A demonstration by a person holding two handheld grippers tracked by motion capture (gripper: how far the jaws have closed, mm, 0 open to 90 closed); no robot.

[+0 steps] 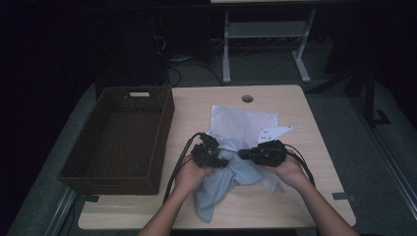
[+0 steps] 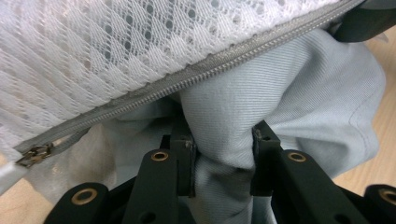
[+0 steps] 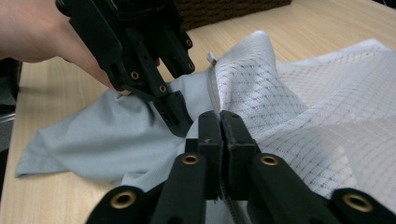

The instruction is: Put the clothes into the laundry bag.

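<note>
A grey-blue garment (image 1: 216,189) lies bunched at the table's front, its upper part under the open edge of a white mesh laundry bag (image 1: 241,123). My left gripper (image 1: 223,162) is shut on a fold of the garment (image 2: 289,93), pinched between both pads just below the bag's grey zipper (image 2: 210,70). My right gripper (image 1: 242,154) faces it from the right. In its own view the right gripper (image 3: 219,121) is shut on the zipper edge of the mesh bag (image 3: 303,107), with the left gripper (image 3: 173,112) a short way beyond, over the garment (image 3: 93,135).
A dark wicker basket (image 1: 118,179) stands on the left of the wooden table (image 1: 295,196). The zipper pull (image 2: 35,154) hangs at the bag's near corner. A cable hole (image 1: 247,99) sits near the far edge. Desk legs stand on the floor behind.
</note>
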